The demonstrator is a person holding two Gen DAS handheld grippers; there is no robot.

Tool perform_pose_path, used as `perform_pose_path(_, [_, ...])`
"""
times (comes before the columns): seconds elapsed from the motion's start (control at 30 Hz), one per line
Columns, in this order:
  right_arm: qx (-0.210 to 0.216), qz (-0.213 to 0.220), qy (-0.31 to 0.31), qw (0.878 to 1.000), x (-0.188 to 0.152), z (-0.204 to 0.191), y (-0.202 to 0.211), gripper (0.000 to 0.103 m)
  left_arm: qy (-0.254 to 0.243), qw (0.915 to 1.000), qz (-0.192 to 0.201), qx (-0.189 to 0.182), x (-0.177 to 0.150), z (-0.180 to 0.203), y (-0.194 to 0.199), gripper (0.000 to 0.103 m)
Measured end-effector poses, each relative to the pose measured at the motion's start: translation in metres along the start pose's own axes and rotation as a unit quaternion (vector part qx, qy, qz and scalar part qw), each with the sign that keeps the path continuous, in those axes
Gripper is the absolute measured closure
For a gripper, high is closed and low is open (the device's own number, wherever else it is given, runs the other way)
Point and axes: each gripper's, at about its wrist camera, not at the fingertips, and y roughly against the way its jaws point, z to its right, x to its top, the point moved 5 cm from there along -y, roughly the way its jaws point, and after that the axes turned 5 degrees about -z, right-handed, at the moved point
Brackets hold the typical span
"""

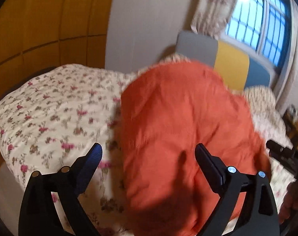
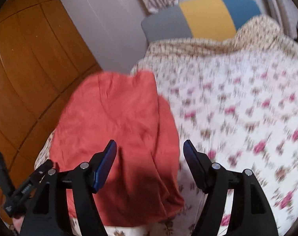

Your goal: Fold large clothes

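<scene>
L wrist view: 1 orange garment (image 1: 184, 129) lying on floral bedspread (image 1: 56, 114), L tongs (image 1: 149, 149) spread wide w/ nothing between, above it; R wrist view: same 1 garment (image 2: 117, 129) at bed's left edge, R tongs (image 2: 149, 147) wide, empty, 3 headboard panels (image 2: 206, 15).

Bed under a floral quilt, orange garment on top

The bed (image 2: 237, 102) wears a cream quilt (image 1: 50, 114) with pink flowers; the orange garment (image 1: 178, 127) lies directly on the quilt, folded narrow, running lengthwise toward the headboard (image 2: 206, 15); a pillow hump rises just before the headboard.
</scene>
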Motion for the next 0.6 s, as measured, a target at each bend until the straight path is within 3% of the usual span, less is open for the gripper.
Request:
perform_pose_path(0.13, [-0.005,-0.008,0.04,0.999,0.032,-0.035,-0.027,0.036,-0.021,0.9991,0.007,0.036,0.039,0.016,-0.008,0.009])
perform_pose_path(0.3, [-0.021,-0.037,0.074,0.996,0.053,-0.065,-0.08,0.04,-0.059,0.9959,-0.034,0.061,0.073,0.038,-0.055,0.009])
perform_pose_path(0.6, [-0.062,-0.067,0.088,0.992,0.053,-0.035,-0.155,0.041,-0.052,0.9961,-0.056,0.044,0.075,0.045,-0.114,0.004])
